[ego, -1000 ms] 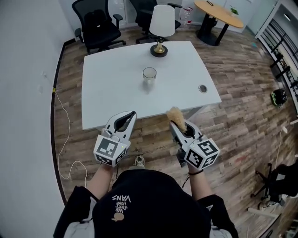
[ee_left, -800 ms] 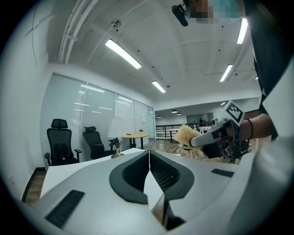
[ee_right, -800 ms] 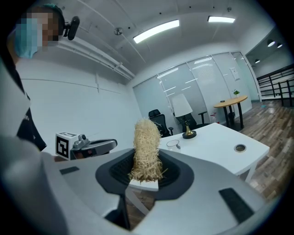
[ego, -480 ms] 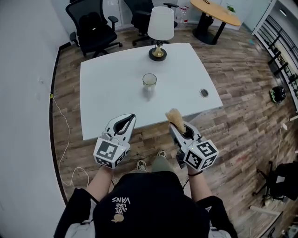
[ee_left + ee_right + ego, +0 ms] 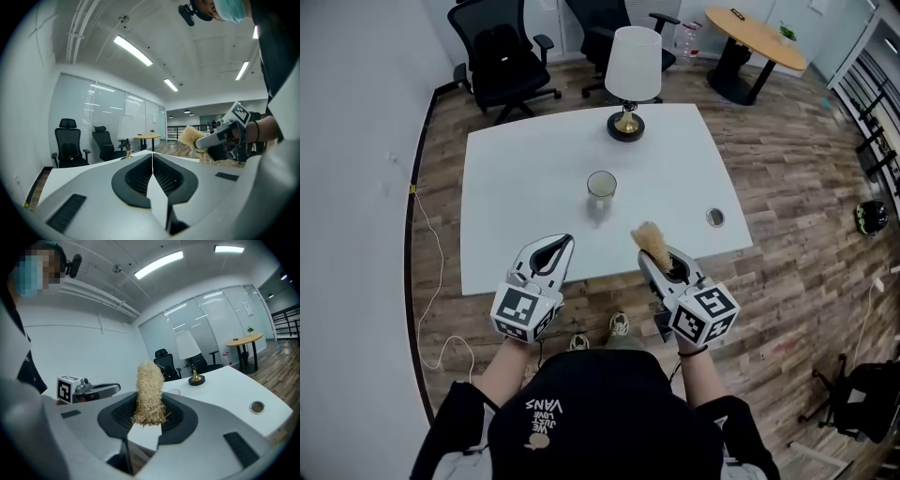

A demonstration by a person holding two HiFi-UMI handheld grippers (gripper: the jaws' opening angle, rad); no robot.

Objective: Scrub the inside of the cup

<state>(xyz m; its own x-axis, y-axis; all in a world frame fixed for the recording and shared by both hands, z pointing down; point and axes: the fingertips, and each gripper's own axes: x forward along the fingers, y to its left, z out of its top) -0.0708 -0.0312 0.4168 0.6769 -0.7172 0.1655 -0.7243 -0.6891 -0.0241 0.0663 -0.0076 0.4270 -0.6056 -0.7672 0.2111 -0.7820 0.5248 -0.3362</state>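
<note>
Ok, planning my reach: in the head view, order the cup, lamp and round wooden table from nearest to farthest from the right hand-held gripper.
1. Cup, ahead and slightly left of the right hand-held gripper.
2. Lamp, farther back, roughly straight ahead.
3. Round wooden table, beyond, far right.

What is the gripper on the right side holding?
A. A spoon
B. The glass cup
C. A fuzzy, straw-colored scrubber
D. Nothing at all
C: the right gripper has its jaws closed on a shaggy, straw-colored scrubber that sticks out past them, while the cup stands alone on the white table.
</note>
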